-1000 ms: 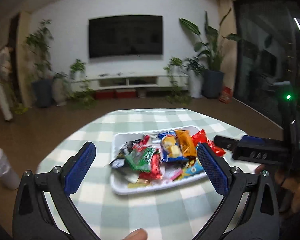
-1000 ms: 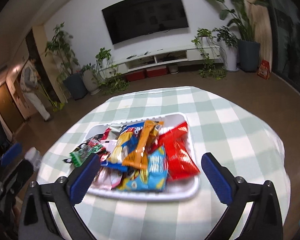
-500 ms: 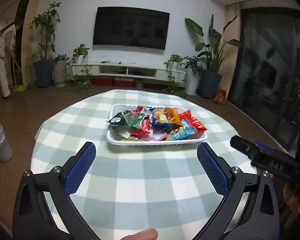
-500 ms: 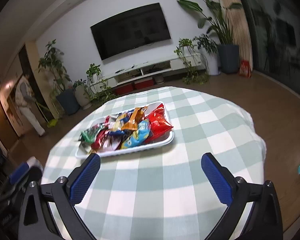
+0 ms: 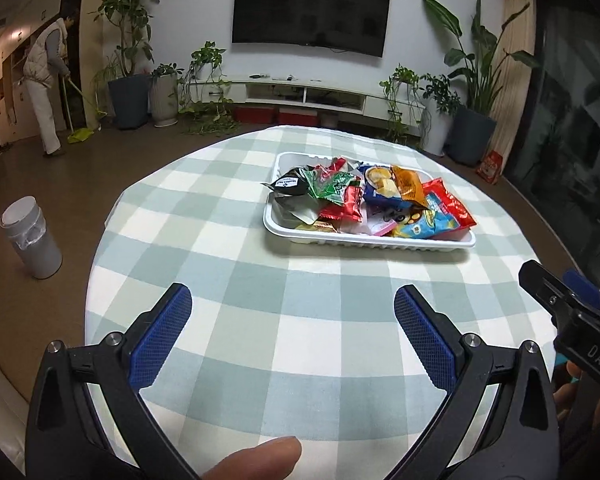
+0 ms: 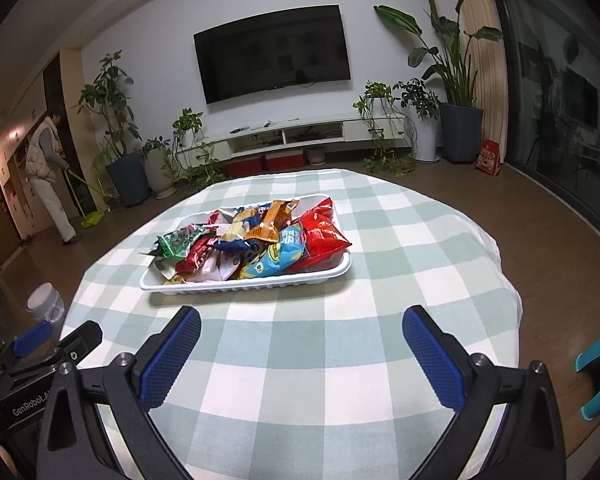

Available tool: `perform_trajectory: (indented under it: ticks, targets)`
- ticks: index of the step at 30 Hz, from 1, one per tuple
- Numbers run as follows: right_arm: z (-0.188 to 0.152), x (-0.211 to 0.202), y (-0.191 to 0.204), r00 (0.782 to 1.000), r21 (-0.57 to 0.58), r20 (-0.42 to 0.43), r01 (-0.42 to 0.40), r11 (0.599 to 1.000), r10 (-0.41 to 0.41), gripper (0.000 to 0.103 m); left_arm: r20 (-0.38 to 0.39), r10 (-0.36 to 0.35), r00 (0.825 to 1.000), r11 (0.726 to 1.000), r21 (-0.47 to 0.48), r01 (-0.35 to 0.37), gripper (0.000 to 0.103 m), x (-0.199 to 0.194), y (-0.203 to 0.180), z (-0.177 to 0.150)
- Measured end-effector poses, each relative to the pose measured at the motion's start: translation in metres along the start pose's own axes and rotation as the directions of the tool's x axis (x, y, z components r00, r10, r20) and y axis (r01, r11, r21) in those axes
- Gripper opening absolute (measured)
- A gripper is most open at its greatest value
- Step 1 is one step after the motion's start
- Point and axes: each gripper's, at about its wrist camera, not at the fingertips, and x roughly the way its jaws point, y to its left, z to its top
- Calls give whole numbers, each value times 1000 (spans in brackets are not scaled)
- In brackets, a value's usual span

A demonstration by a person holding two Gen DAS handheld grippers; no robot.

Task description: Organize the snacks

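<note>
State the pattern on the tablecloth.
The tablecloth has pale green and white checks, clearest in the right wrist view.

Lower snack packets (image 5: 342, 222) buried under pile; print unreadable. Teal stool (image 6: 598, 372) cut by right edge.

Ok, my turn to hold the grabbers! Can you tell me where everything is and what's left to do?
Left gripper: open, empty, over the checked table.
Right gripper: open, empty, over the table's near side.
Snack packets: all heaped in the white tray mid-table, red bag at its right end.
Done: every packet in sight is in the tray.
Left: possibly tidying the heap; nothing is held.
</note>
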Motion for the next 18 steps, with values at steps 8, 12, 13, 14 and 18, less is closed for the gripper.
perform_trajectory:
  ticks: [8, 12, 13, 14, 18]
  targets:
    - [-4, -4, 13, 999, -80, 24, 49, 996, -47, 103, -5, 14, 1000, 999, 48, -14, 103, 5, -13, -1]
    - [-5, -3, 12, 998, -79, 16, 66, 995, -65, 103, -13, 11, 1000, 999, 43, -11, 103, 7, -13, -2]
    - [-5, -2, 11, 998, -78, 12, 70, 994, -69, 103, -14, 13, 1000, 999, 45, -12, 103, 7, -13, -2]
    - [-5, -1, 11, 997, -78, 10, 72, 994, -71, 103, -14, 15, 1000, 999, 48, -14, 103, 7, -14, -2]
    - [-6, -1, 11, 997, -79, 5, 77, 994, -77, 103, -17, 12, 1000, 999, 53, -11, 103, 8, -15, -3]
